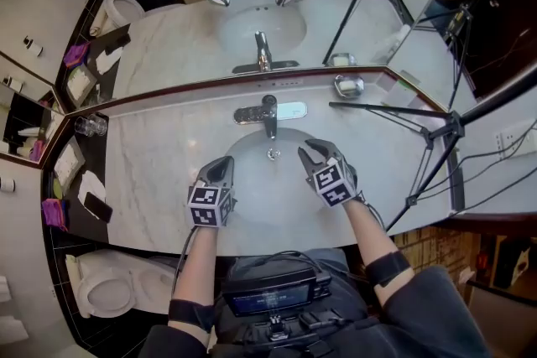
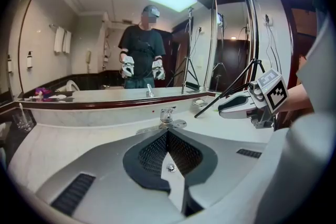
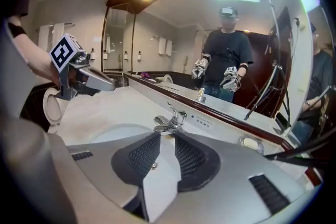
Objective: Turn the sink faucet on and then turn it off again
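**Placement.** A single-lever faucet (image 1: 268,115) is standing at the rear edge of the marble worktop (image 1: 151,172). It is centred behind the sink basin (image 1: 243,148) and sits just under the mirror (image 1: 185,38). No stream is showing at its spout.

The left gripper (image 1: 225,165) is hanging over the basin's front-left rim. Its claw is closed tip to tip on nothing, and I judge it to be parked clear of the job.

The right gripper (image 1: 309,152) is hovering over the basin's right side, claw parted and empty, pointing toward the faucet (the lever is lying beyond the tips, apart from them). I judge it to be lining up on the lever.

**Count.**
- one faucet
- one basin
- one drain (image 1: 273,153)
- two grippers
- one soap dish (image 1: 348,85), at the worktop's rear right
- one tripod (image 1: 436,130), reaching over the right edge
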